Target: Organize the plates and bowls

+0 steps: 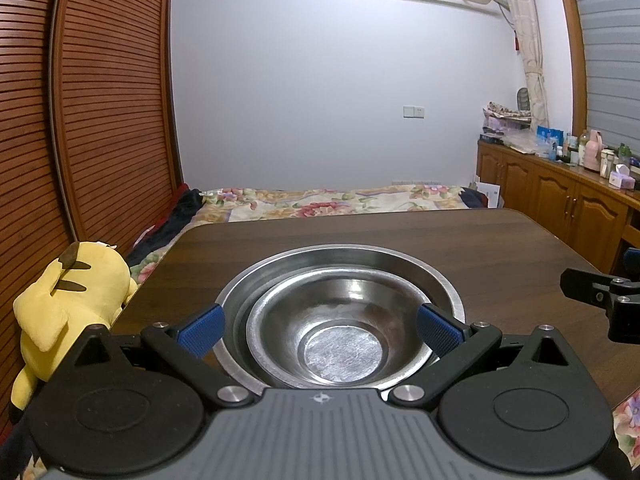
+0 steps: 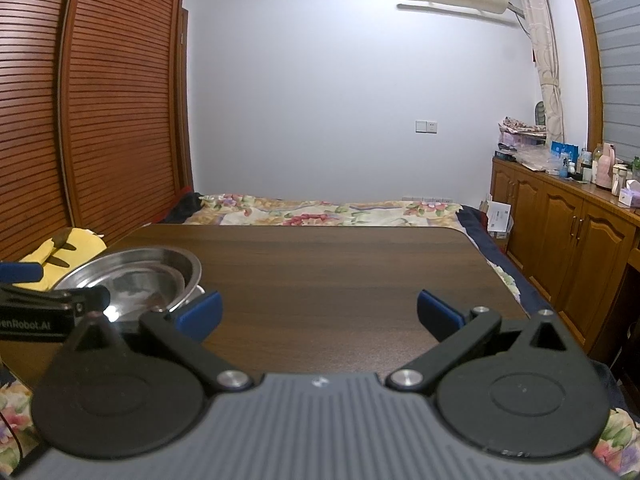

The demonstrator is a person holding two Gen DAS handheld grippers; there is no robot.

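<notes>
A small steel bowl (image 1: 340, 336) sits nested inside a wider steel bowl (image 1: 440, 280) on the dark wooden table (image 1: 400, 236). My left gripper (image 1: 320, 330) is open just above the stack, its blue pads on either side of the small bowl, touching nothing that I can see. In the right wrist view the stacked bowls (image 2: 136, 276) stand at the table's left side. My right gripper (image 2: 318, 312) is open over bare table (image 2: 340, 264), to the right of the bowls, with nothing between its fingers.
A yellow plush toy (image 1: 68, 300) lies off the table's left edge. A bed with a floral cover (image 1: 332, 202) is beyond the far edge. A wooden cabinet (image 1: 560, 204) with bottles stands at right, louvred wardrobe doors (image 1: 100, 120) at left.
</notes>
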